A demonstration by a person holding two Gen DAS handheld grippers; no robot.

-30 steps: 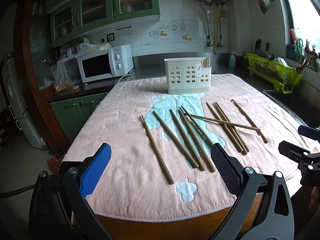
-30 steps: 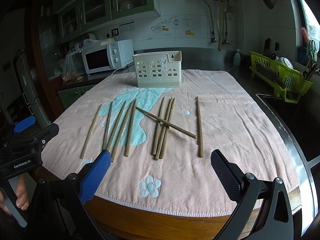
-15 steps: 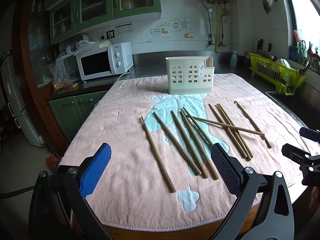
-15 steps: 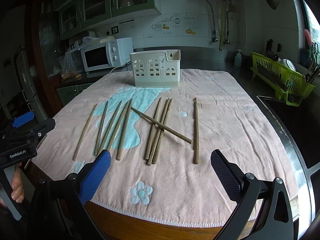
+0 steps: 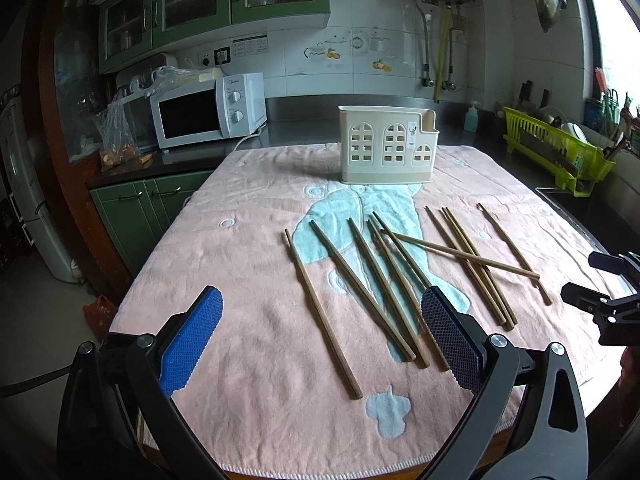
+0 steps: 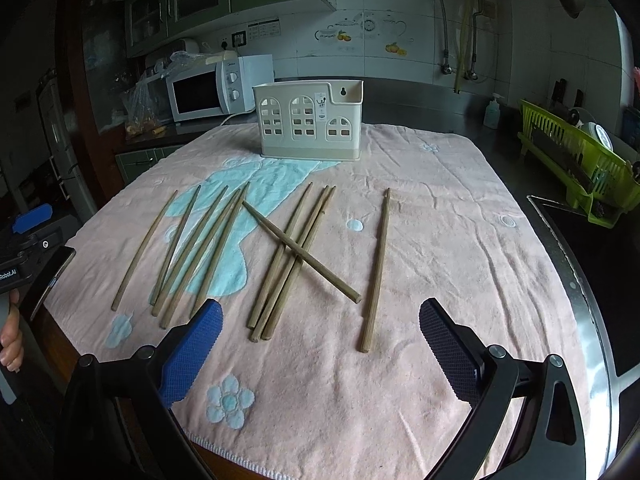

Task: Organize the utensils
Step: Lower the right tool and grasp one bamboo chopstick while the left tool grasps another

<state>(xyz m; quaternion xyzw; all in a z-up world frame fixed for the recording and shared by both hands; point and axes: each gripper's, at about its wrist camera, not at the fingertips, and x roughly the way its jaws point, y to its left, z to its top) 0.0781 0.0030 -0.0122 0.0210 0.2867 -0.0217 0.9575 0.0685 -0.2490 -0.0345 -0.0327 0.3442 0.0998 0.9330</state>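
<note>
Chopsticks (image 6: 280, 256) lie loose on the towel (image 6: 460, 240), long axes toward the cutlery holder (image 6: 310, 120). Both left gripper (image 5: 320, 344) and right gripper (image 6: 320, 344) gape wide, empty; the single chopstick (image 6: 376, 272) lies nearest the right one.

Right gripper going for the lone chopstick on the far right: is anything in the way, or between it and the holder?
Nothing visible blocks it. The right gripper is open, with the lone chopstick just ahead, lying apart from the crossed chopstick. Only bare towel lies between it and the holder.
</note>
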